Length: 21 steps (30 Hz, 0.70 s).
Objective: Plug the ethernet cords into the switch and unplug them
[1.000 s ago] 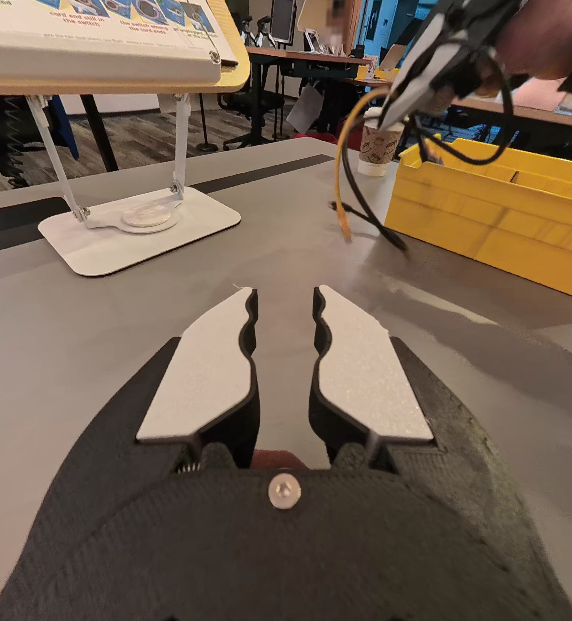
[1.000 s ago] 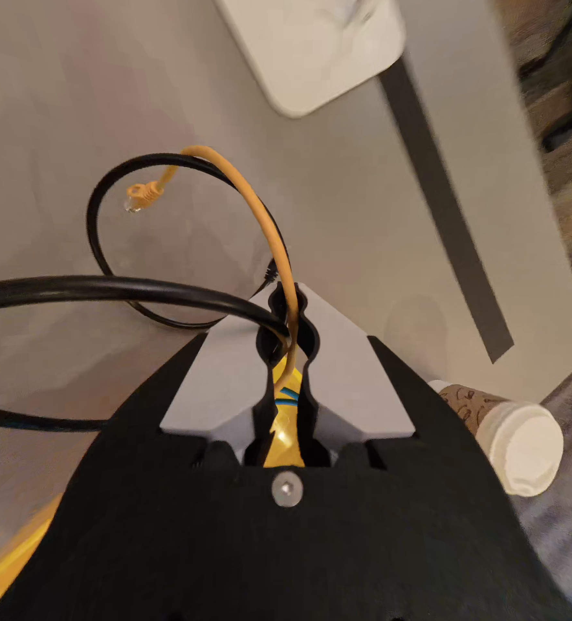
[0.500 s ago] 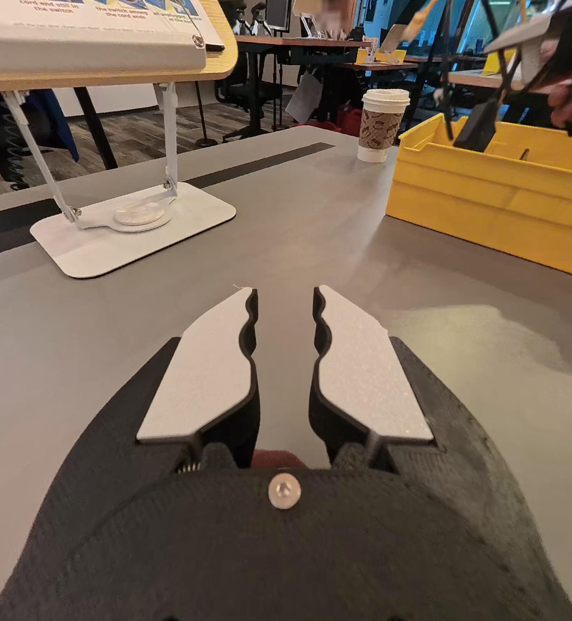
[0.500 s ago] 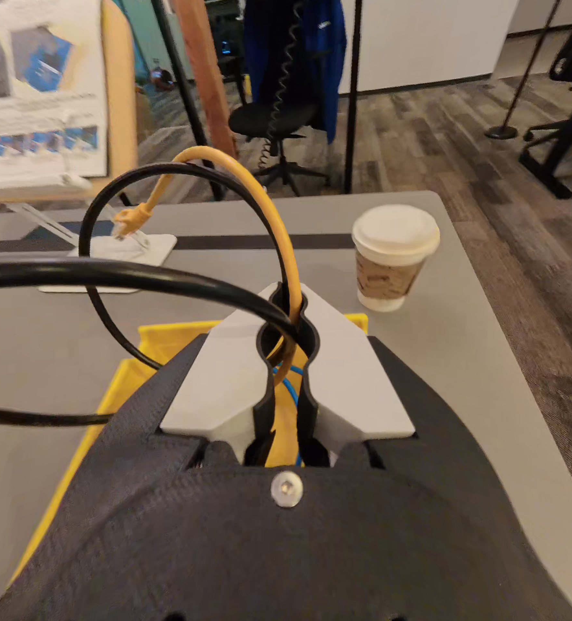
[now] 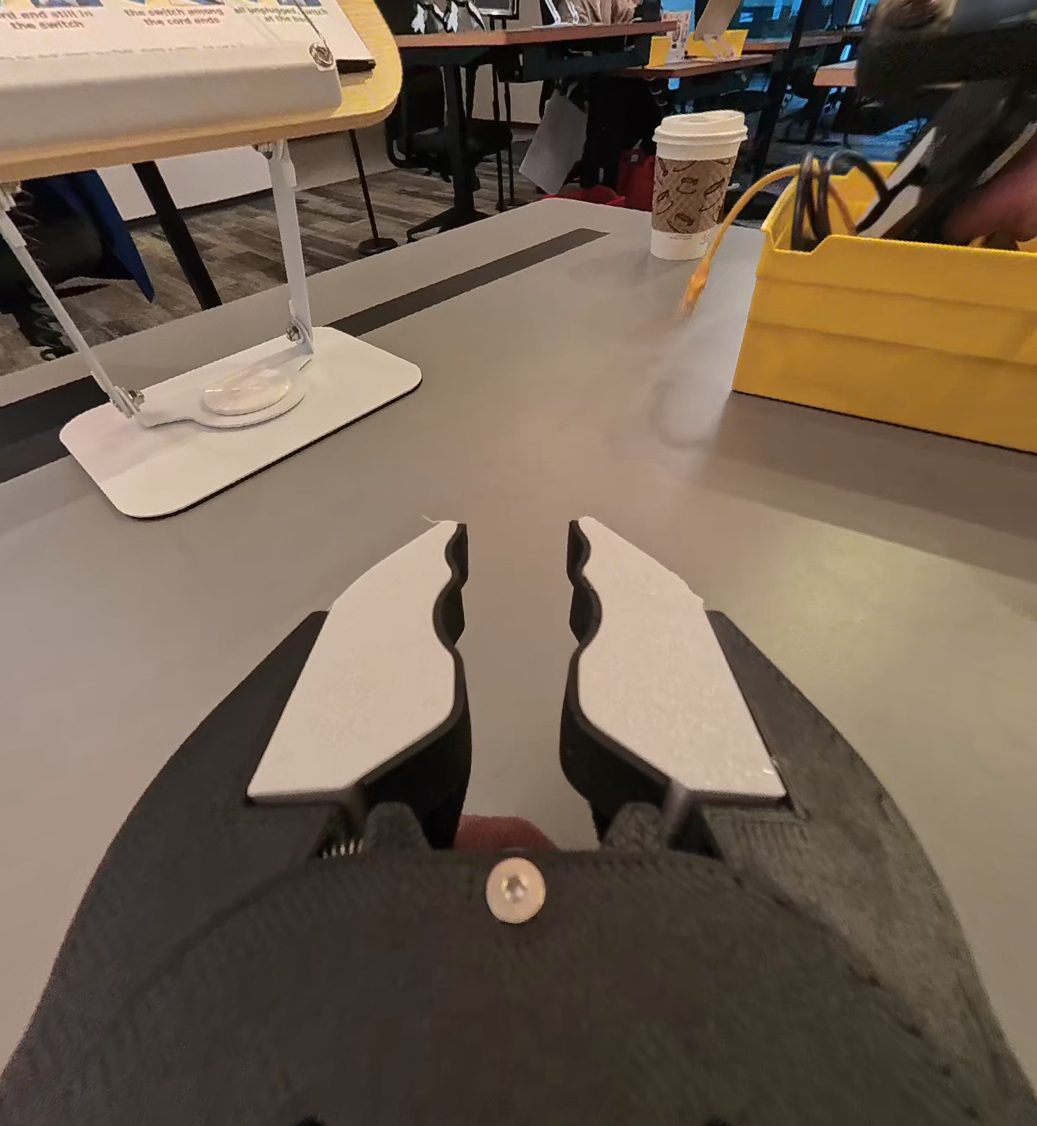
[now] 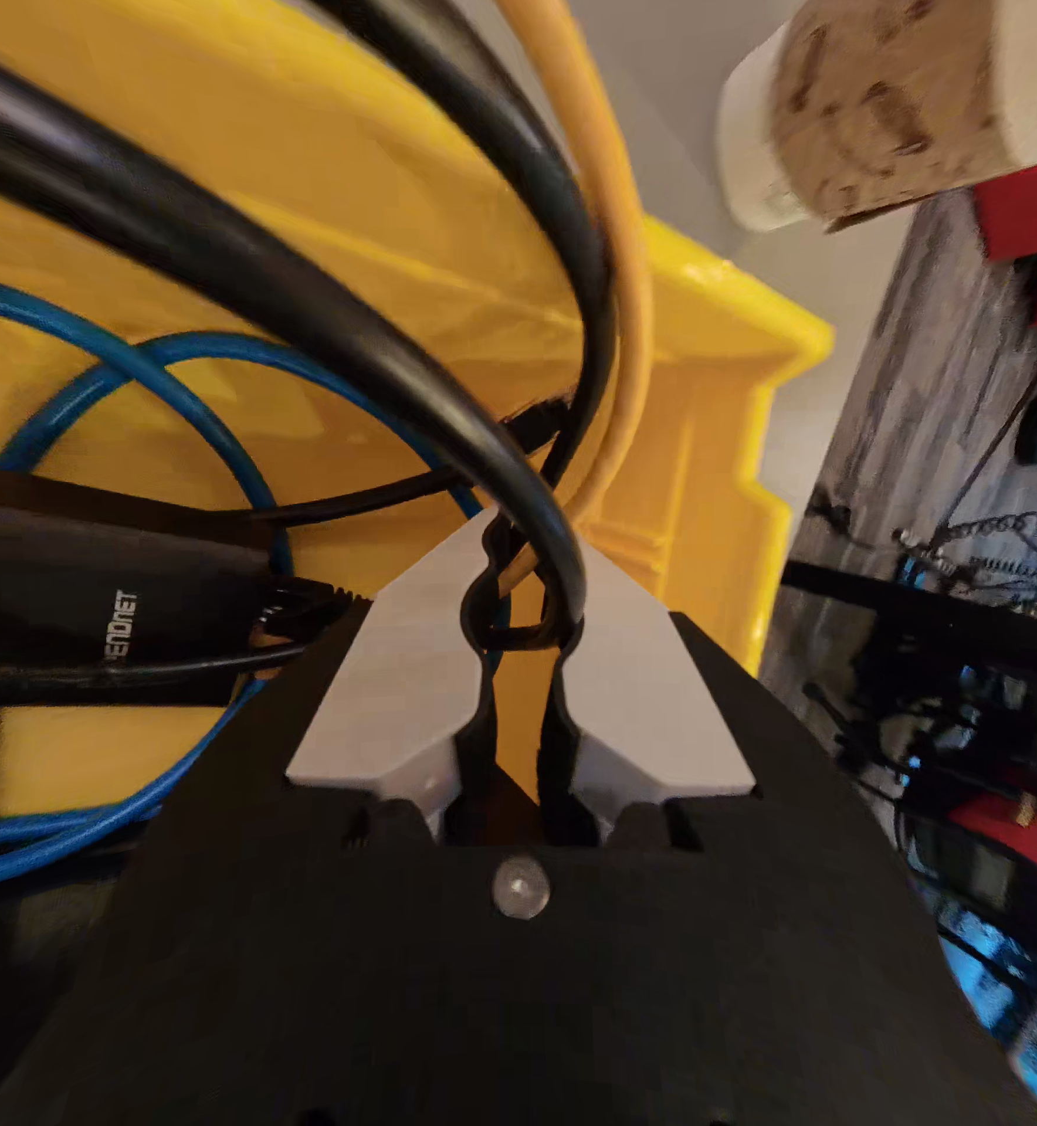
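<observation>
We are pinching yellow and black cords (image 6: 565,585) in our right gripper (image 6: 519,563) inside the yellow bin (image 6: 717,390), our left gripper (image 5: 516,530) gaping empty over the table (image 5: 565,439)

Left view looks low across the table (image 5: 504,378); right peers closely into the shared yellow bin (image 6: 717,378).

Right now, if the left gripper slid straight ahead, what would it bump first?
Probably nothing soon: the left gripper points over bare grey table. The white stand base lies left, the yellow bin right.
</observation>
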Available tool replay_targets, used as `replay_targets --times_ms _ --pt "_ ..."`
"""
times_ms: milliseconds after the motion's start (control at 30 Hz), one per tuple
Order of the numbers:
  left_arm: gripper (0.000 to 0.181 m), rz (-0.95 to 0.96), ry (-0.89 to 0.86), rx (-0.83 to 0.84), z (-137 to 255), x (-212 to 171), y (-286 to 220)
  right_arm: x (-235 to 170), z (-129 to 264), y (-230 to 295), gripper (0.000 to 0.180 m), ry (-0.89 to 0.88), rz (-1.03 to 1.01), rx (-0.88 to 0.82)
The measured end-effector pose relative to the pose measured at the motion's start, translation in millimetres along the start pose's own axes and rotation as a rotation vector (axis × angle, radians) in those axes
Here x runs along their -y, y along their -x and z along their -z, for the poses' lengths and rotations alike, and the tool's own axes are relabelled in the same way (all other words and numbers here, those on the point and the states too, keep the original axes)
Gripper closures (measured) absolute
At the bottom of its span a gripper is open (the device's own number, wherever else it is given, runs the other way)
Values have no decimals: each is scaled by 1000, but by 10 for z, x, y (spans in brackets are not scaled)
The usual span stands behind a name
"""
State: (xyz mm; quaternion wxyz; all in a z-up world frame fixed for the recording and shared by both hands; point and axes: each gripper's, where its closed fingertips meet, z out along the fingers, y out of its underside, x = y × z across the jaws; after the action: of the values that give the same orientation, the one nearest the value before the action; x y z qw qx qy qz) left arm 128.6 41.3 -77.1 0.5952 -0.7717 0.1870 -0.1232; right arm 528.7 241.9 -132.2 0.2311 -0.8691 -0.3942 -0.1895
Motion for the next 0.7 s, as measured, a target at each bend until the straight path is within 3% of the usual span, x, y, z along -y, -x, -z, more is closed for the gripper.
replay_targets --times_ms 100,267,433,600,700 --pt "149 -8 -3 2 48 48 -2 -4 8 24 172 48 -55 92" --pt "142 -14 -12 19 266 304 52 129 400 -31 133 -37 -30 150" --pt "140 -91 1 88 695 818 304 179 811 -83 119 -131 1 228" --pt "131 -186 69 263 1269 1168 850 -68 940 -344 113 -129 -21 220" --pt "125 -215 186 369 1690 1132 1319 -381 814 -450 110 -76 -54 255"
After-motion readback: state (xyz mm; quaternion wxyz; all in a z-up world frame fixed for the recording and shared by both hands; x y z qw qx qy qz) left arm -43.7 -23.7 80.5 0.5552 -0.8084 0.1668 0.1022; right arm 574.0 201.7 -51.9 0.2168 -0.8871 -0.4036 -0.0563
